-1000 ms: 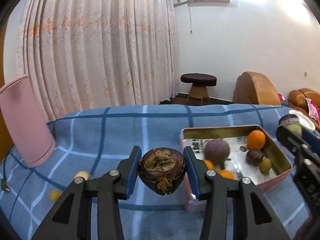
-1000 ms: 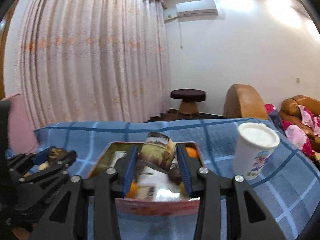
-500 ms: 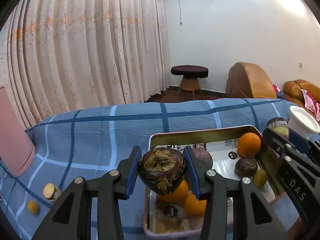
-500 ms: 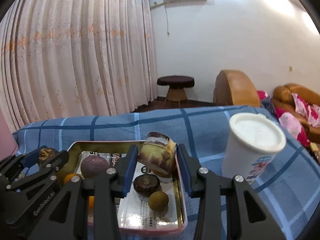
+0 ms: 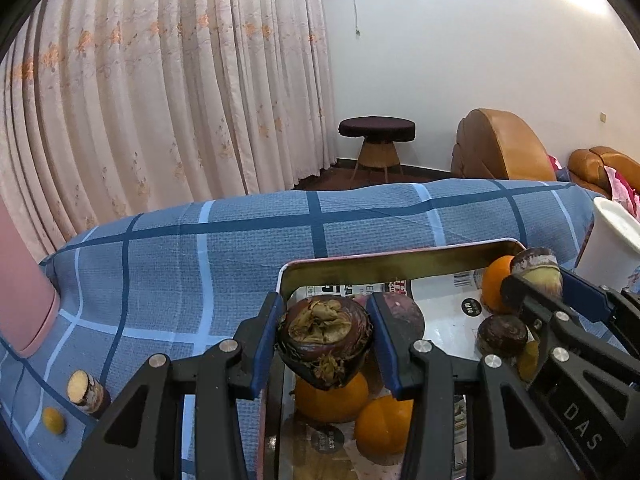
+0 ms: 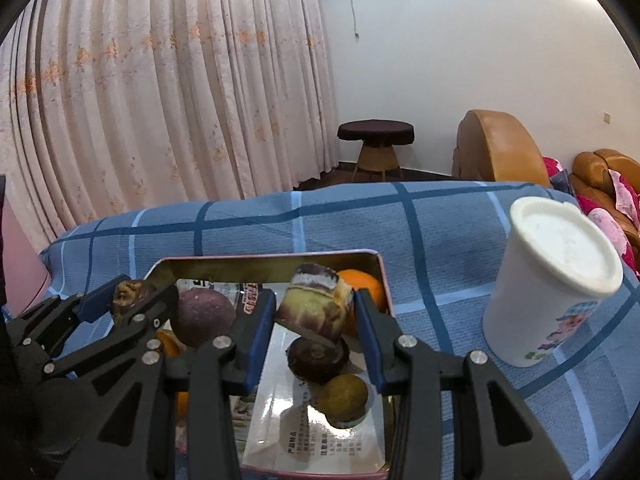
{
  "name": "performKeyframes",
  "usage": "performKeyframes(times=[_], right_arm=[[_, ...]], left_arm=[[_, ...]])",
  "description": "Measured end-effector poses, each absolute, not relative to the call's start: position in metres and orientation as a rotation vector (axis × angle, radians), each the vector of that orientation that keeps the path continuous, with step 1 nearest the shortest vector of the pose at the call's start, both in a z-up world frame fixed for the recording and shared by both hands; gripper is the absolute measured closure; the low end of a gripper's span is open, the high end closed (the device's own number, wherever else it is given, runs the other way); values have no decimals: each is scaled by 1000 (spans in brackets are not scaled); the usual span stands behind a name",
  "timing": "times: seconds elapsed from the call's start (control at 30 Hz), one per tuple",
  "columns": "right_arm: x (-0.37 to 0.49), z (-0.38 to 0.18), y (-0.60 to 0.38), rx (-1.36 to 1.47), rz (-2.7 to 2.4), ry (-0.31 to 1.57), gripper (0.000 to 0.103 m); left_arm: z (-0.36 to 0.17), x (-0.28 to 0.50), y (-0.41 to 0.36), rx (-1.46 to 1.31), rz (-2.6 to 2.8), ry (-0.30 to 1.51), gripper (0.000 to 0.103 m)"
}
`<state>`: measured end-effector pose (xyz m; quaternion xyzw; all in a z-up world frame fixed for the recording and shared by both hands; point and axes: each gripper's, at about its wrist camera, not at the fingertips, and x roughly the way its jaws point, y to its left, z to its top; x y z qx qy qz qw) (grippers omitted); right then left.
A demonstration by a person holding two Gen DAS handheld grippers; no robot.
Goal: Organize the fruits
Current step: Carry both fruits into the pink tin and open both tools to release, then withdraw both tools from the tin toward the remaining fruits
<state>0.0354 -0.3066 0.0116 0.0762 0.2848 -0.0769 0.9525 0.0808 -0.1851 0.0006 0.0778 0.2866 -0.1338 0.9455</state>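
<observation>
The tin tray of oranges sits on the worktop; the paper cup stands right of it.

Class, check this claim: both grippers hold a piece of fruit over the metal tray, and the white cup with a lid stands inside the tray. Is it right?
One detail is wrong. The white cup stands on the blue checked cloth beside the tray, not inside it, as the right wrist view shows. The rest holds: the left gripper and the right gripper each hold fruit over the tray.
</observation>
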Motion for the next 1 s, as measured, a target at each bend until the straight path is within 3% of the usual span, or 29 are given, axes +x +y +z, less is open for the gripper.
performKeyframes(times=[0.23,0.3,0.33,0.37,0.4,0.7,1.0], right_arm=[[28,17,-309,182,-144,534,53],[23,20,-314,203,-159,508,44],[20,22,-318,227,-155,489,41],[17,24,-320,250,-148,470,28],[14,26,-322,265,-150,448,18],[-1,35,-313,225,-195,374,9],[-9,33,-303,216,-206,355,9]], left_arm=[[3,75,-184,147,-292,570,54],[7,73,-180,125,-272,567,44],[9,72,-178,116,-263,564,32],[12,70,-176,109,-268,555,19],[14,67,-175,103,-277,540,17],[25,46,-168,137,-249,469,17],[17,38,-127,111,-154,468,17]])
